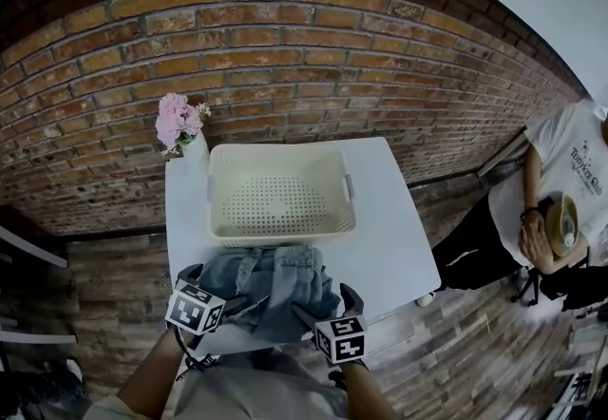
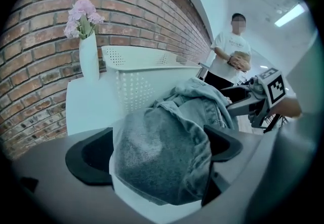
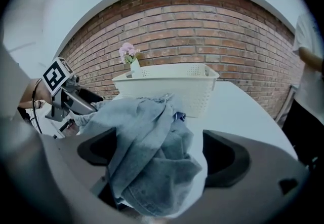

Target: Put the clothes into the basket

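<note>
Denim, faded blue: jeans [image 1: 275, 290] lie bunched on white surface [image 1: 394, 238], just before basket [image 1: 281, 236], not yet in it. We read left tongs [image 2: 159, 142] as spread wide, cloth lying loose between jaws. We find right tongs [image 3: 159, 147] likewise spread, fabric draped through gap, not pinched. We judge cloth soft, limp, fairly heavy, apt to sag and trail. We would take thick bunches at both ends, bite deep, lift until dangling folds clear basket rim.
</note>
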A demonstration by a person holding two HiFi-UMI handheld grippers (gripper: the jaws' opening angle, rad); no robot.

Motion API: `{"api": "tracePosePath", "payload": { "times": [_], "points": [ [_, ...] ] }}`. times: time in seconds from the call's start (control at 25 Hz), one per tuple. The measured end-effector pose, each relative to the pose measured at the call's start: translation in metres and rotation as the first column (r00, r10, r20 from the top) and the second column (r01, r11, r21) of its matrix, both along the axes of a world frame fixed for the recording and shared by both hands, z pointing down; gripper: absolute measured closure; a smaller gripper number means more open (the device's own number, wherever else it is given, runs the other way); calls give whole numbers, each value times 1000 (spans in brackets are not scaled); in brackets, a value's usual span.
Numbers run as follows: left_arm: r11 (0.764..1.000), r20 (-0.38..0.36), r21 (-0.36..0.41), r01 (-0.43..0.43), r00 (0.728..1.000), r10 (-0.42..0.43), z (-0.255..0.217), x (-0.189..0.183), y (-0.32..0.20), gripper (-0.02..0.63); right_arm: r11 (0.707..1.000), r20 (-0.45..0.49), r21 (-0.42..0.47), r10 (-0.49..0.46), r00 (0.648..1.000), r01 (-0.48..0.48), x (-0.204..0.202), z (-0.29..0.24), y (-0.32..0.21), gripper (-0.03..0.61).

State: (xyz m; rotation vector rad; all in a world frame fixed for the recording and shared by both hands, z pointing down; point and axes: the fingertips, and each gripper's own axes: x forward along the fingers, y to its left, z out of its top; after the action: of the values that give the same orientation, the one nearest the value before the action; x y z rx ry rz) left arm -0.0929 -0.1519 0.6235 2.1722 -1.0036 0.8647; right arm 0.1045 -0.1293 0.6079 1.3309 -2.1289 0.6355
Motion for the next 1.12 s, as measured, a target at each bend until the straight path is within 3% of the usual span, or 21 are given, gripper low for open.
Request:
{"api": "tracePosePath", "payload": {
  "times": [0.4, 0.64, 0.8, 1.12],
  "points": [
    [988, -16, -152, -24, 1000, 21, 38, 4, 4, 40, 984, 97, -180, 17, 995, 0, -5, 33, 1, 32],
    [962, -84, -268, -57, 996, 35, 57, 10, 7, 32, 924, 260, -376, 43, 965, 60, -18, 62, 8, 0],
    [946, -116, -306, -104, 991, 71, 62, 16, 8, 32, 901, 310, -410, -6, 951, 139, -35, 71, 9, 0],
    [930, -161, -316, -189, 976, 143, 59, 32, 8, 47, 889, 323, -425, -25, 946, 169, -38, 71, 6, 2]
  ]
}}
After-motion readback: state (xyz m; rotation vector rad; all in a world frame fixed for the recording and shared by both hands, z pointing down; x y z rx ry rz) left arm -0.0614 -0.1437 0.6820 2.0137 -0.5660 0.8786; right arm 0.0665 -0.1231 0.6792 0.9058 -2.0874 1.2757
